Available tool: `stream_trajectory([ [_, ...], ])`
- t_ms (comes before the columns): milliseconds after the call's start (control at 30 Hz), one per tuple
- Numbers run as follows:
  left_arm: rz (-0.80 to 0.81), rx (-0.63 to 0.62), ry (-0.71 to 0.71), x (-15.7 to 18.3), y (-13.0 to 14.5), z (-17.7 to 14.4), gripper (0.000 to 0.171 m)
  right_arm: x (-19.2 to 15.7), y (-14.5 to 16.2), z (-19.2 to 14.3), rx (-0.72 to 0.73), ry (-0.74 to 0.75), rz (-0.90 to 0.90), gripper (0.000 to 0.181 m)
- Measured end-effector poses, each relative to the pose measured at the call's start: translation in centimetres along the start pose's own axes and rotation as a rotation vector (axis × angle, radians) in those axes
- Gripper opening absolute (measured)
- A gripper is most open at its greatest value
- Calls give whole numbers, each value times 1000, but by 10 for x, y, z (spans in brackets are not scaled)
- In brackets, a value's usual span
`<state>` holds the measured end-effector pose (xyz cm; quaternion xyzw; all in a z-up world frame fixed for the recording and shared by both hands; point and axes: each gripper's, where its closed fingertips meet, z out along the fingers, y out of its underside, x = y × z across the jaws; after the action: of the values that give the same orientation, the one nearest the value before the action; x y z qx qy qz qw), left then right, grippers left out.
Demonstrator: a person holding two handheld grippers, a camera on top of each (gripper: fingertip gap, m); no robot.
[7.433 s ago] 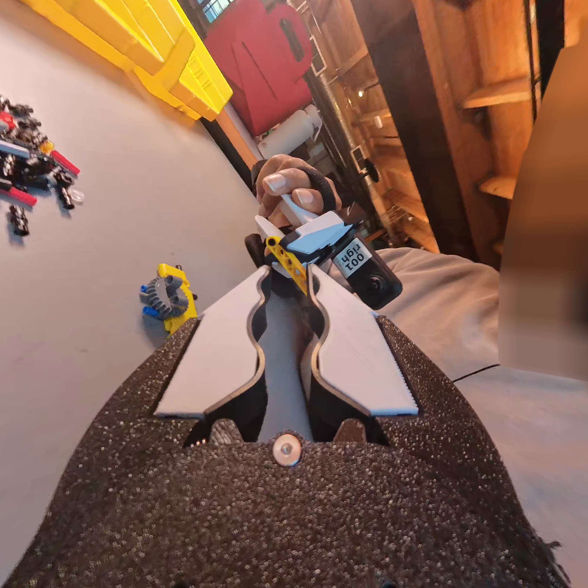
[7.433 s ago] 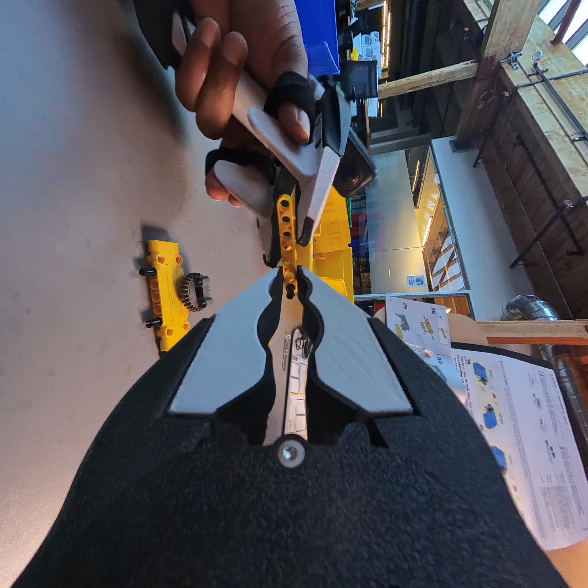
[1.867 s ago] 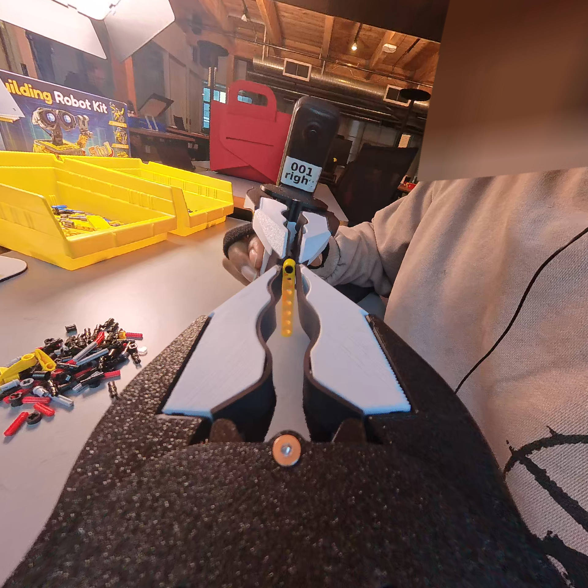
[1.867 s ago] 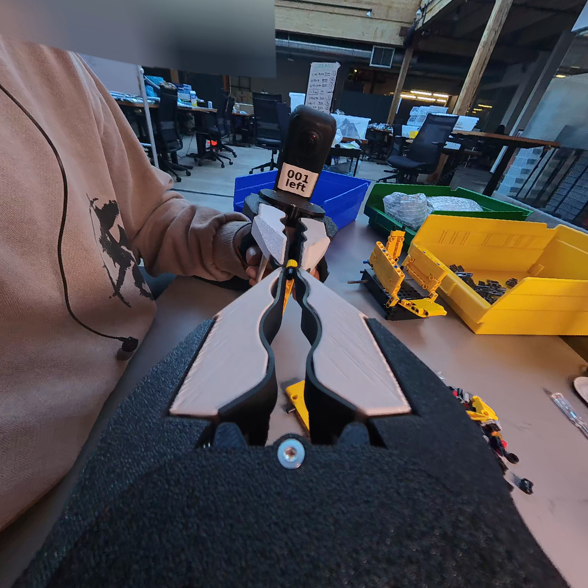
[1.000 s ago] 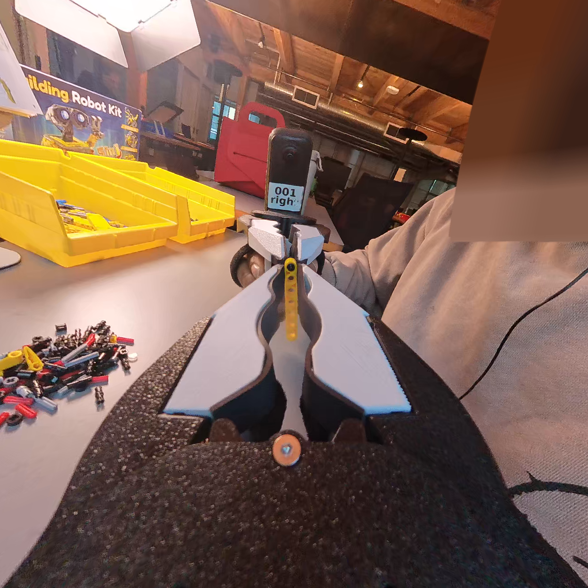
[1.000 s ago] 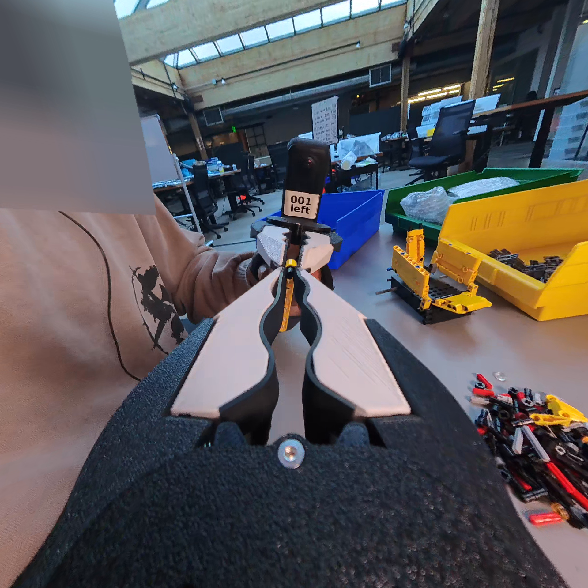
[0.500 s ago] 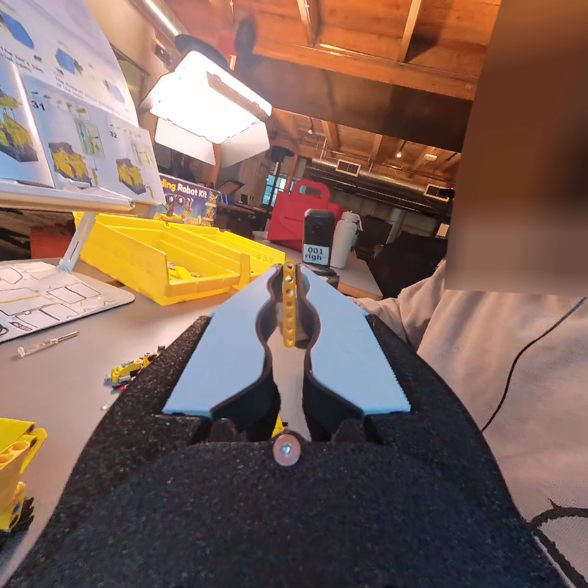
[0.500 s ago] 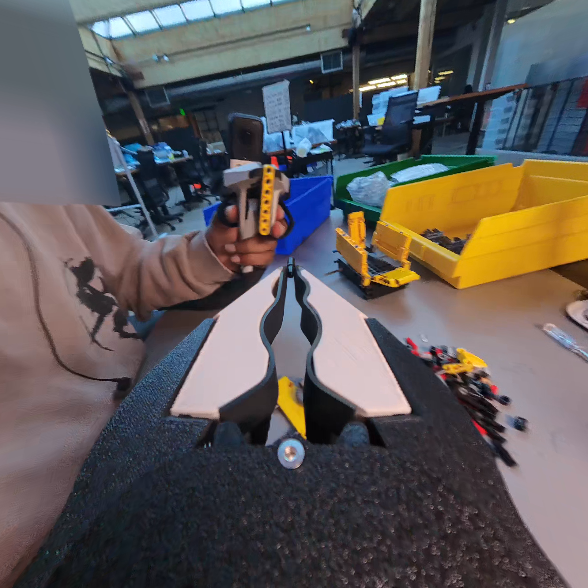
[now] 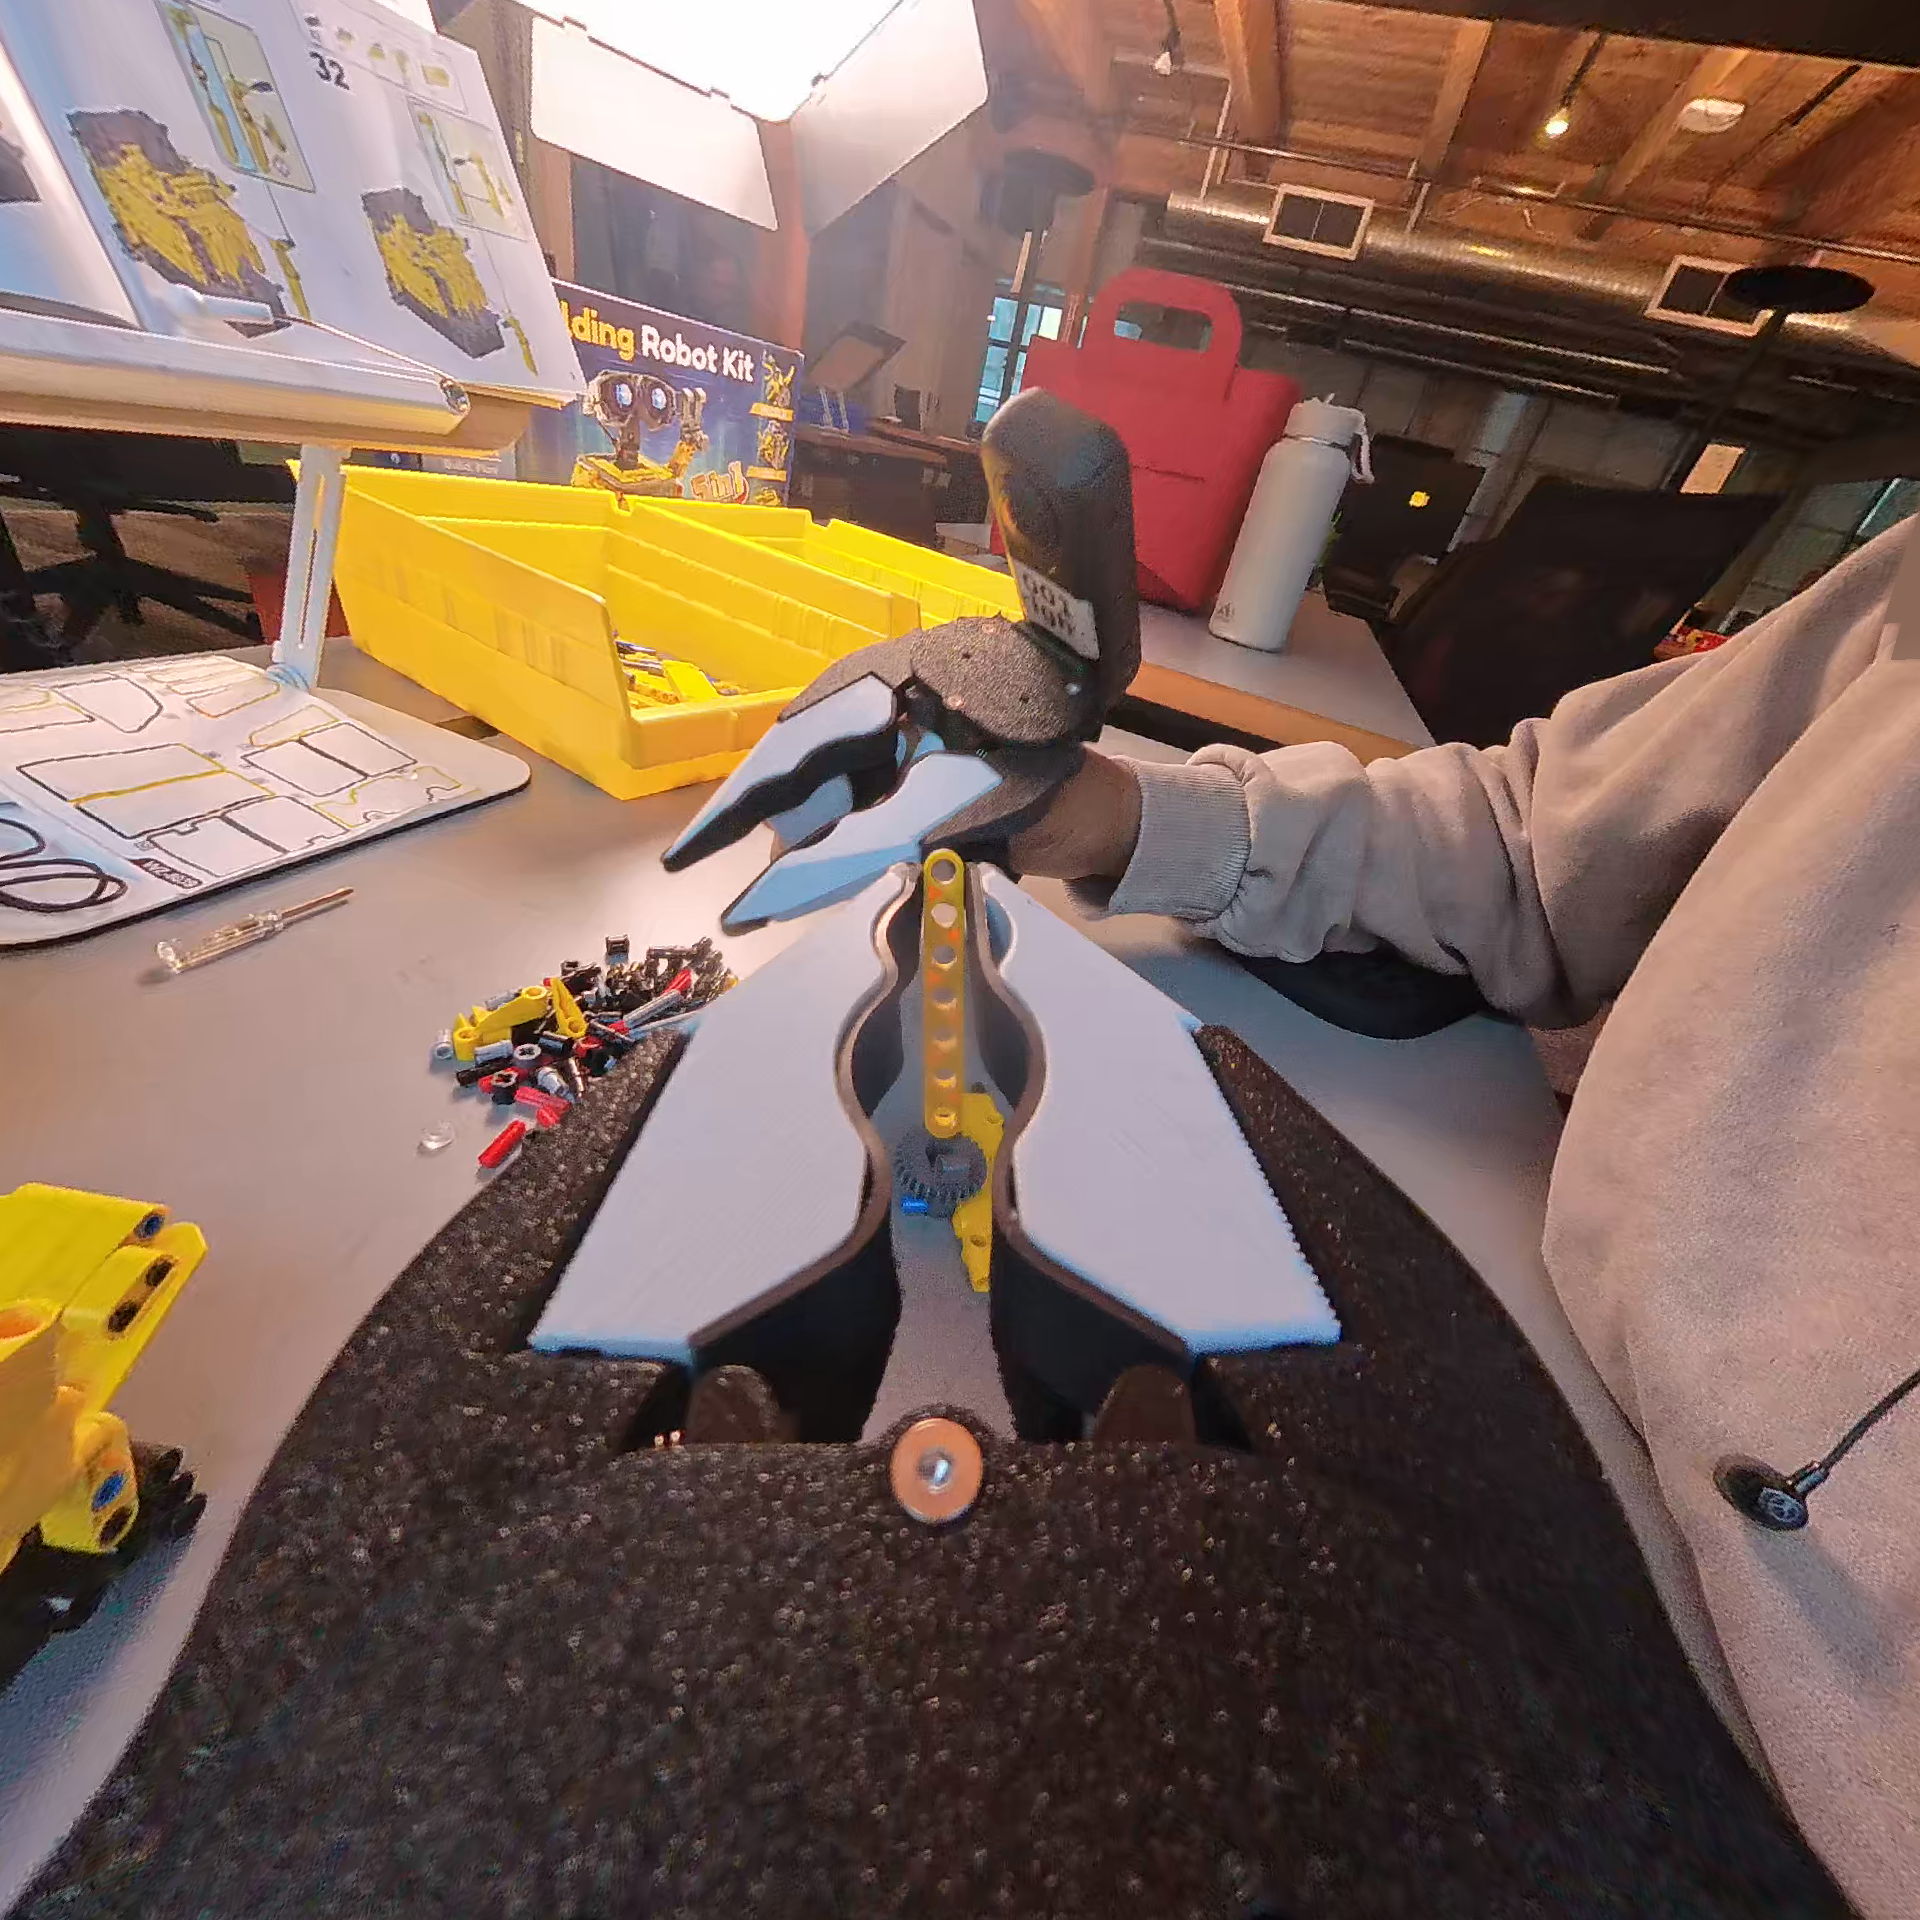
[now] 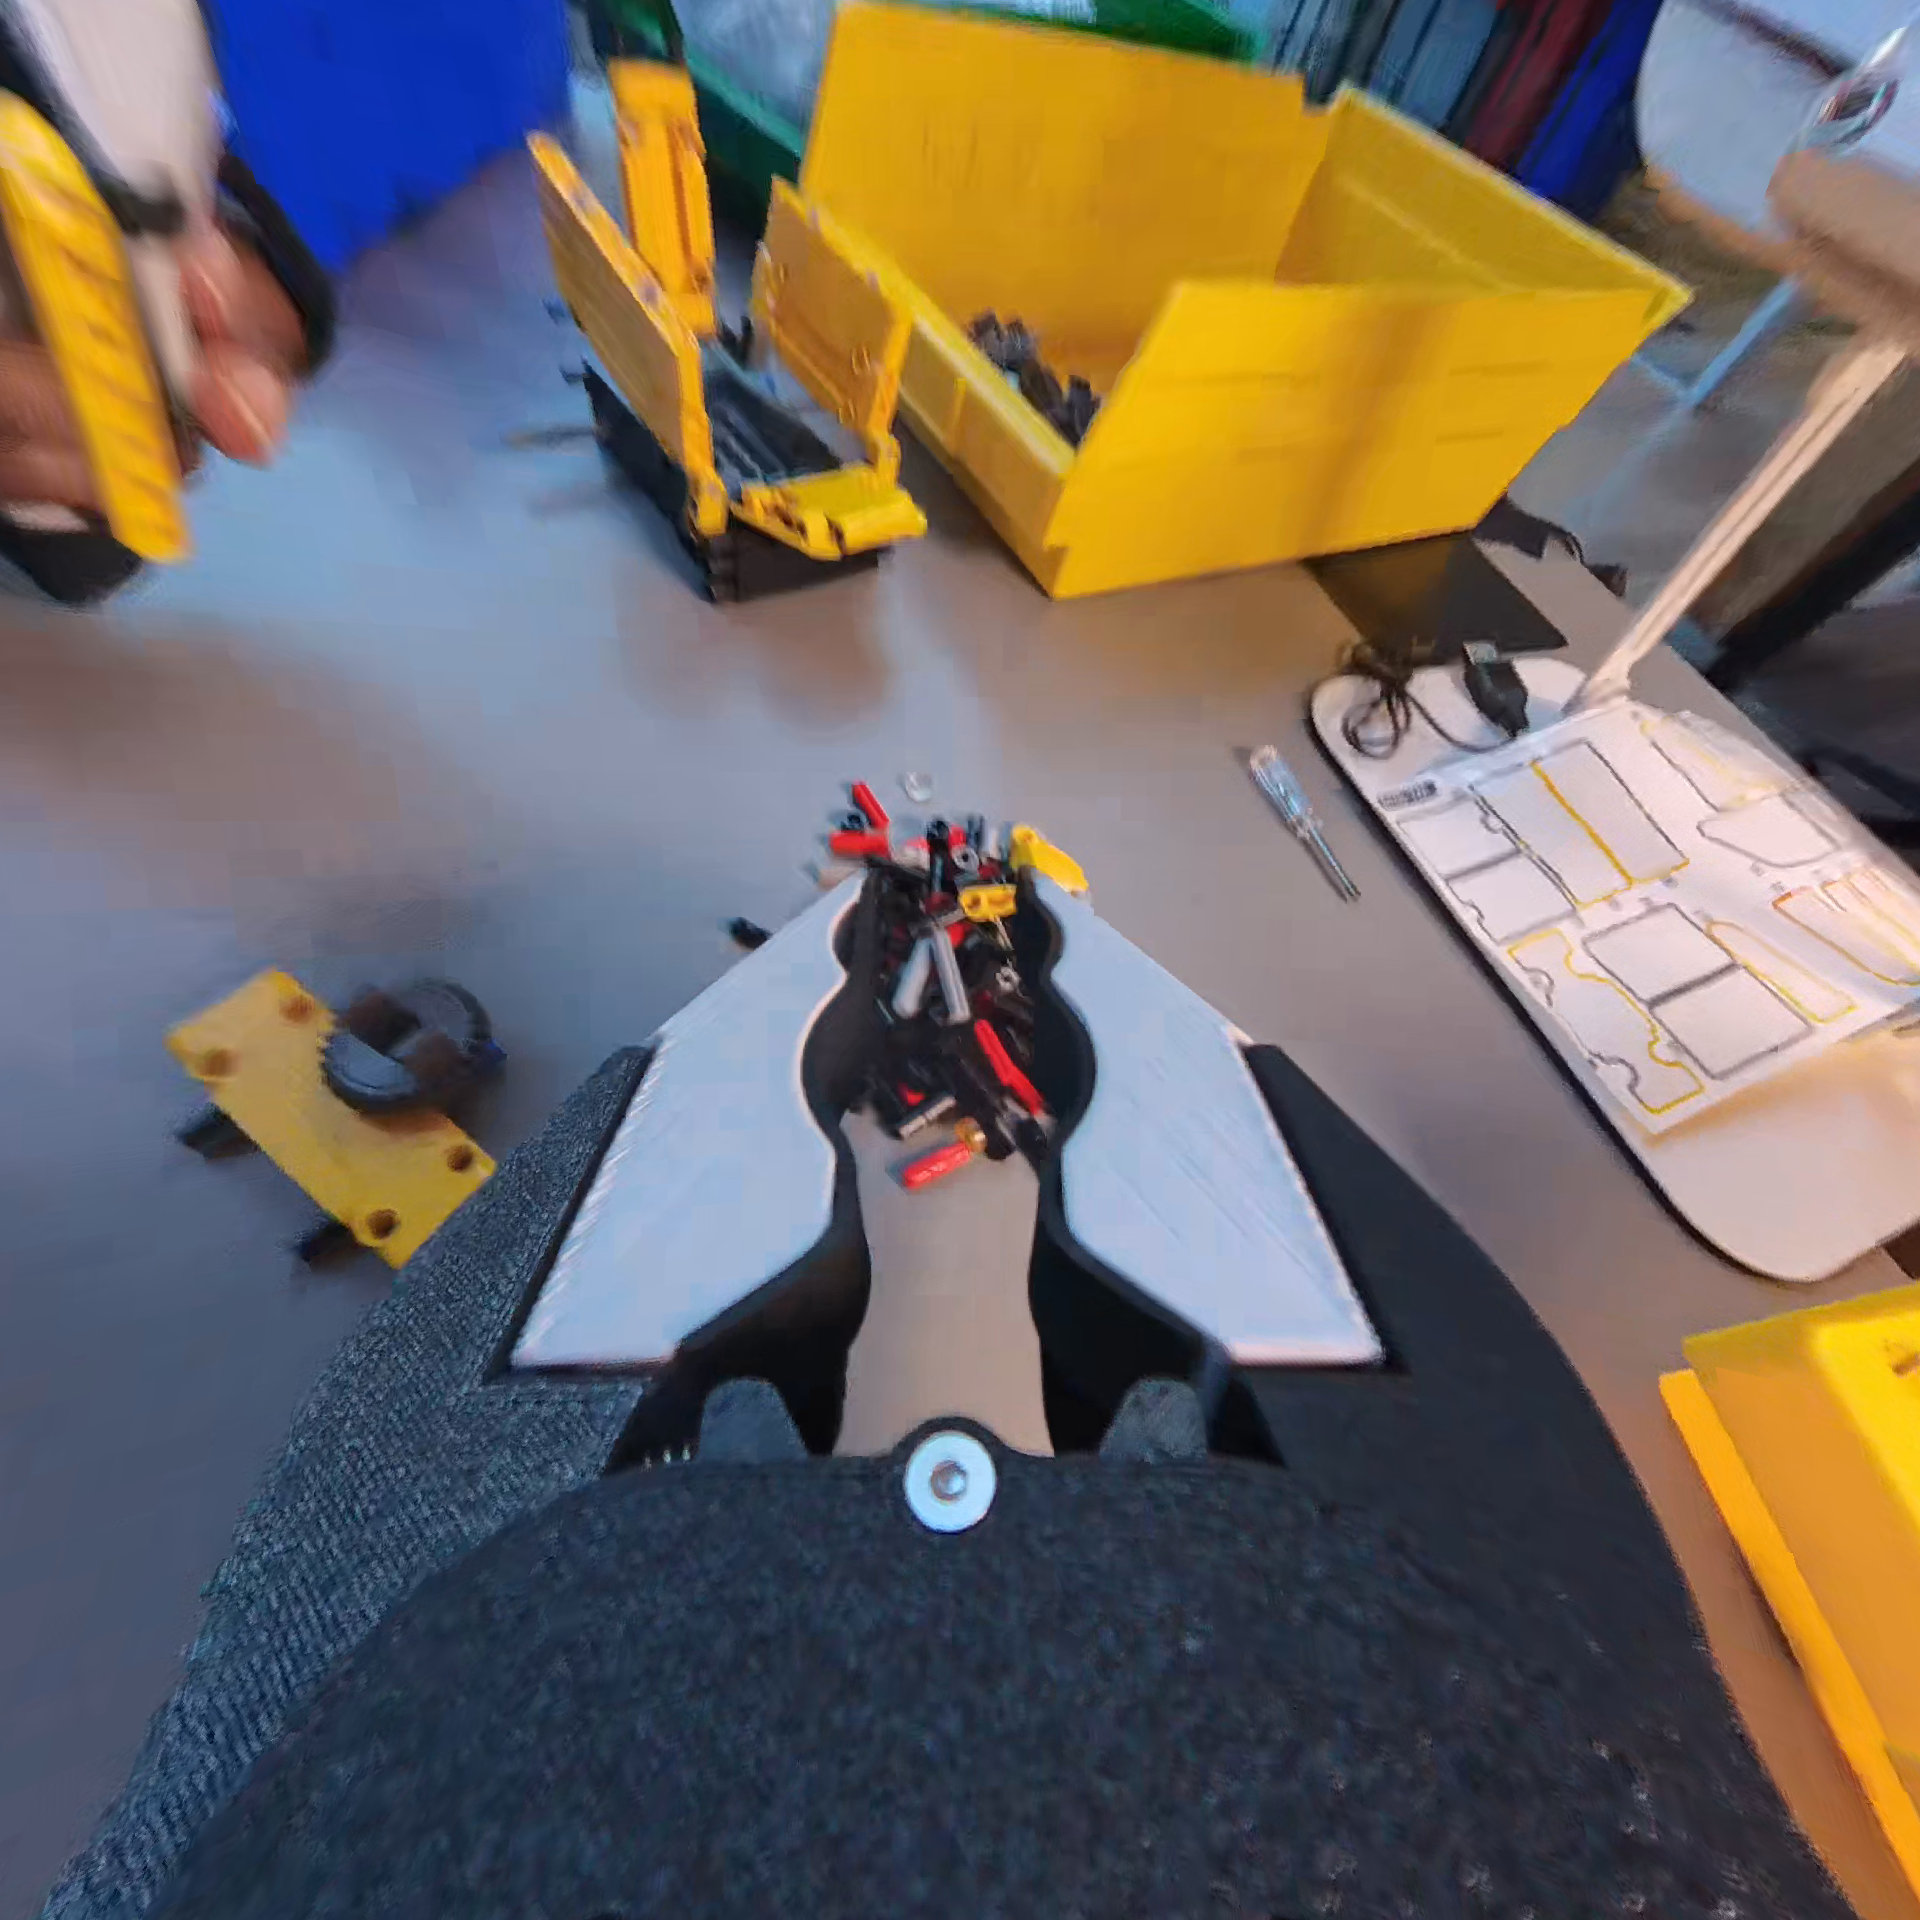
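My left gripper [image 9: 943, 878] is shut on a thin yellow beam with holes [image 9: 943, 987] and holds it upright above the grey table [image 9: 260, 1143]. The beam also shows blurred at the top left of the right wrist view [image 10: 94, 332]. Below it a yellow plate with a grey gear [image 9: 951, 1174] lies on the table; it also shows in the right wrist view [image 10: 332, 1101]. My right gripper [image 10: 945, 894] is open and empty, pointing down just over a pile of small black, red and yellow parts [image 10: 935, 997]. In the left wrist view it [image 9: 707, 888] hangs above that pile [image 9: 582, 1023].
Yellow bins [image 9: 623, 623] stand at the back, one holding dark parts [image 10: 1247, 343]. A partly built yellow and black model [image 10: 727, 416] stands beside it. A screwdriver [image 10: 1304, 821] and a stand with a printed sheet [image 10: 1662, 935] lie right of the pile. About 15 centimeters separates my left fingertips from my right.
My right gripper let go of the yellow beam, swung down over the parts pile and opened. My left gripper kept the beam and turned toward the table.
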<state>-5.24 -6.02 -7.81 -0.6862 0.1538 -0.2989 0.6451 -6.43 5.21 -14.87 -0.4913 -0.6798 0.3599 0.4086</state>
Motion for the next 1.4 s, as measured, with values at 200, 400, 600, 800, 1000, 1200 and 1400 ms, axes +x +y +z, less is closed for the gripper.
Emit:
stream_trajectory([
  [200,-211,182,138,11,-22,-2,6,-81,-73,-40,276,-402,175,32],
  [400,-352,275,257,20,-30,-2,6,-127,-90,-32,305,-536,241,20],
  [600,-283,260,244,20,-32,-6,7,-110,-89,-36,290,-455,172,7],
  [800,-114,-2,10,-7,5,0,13,-30,-61,-60,145,-167,40,6],
  [1000,-48,-226,-51,-11,44,16,31,180,39,-132,-271,599,11,6],
  [1200,-38,-321,-52,-9,58,20,38,224,100,-154,-379,767,127,26],
  [1400,-49,-338,-49,-7,61,15,39,157,25,-134,-56,430,116,33],
])
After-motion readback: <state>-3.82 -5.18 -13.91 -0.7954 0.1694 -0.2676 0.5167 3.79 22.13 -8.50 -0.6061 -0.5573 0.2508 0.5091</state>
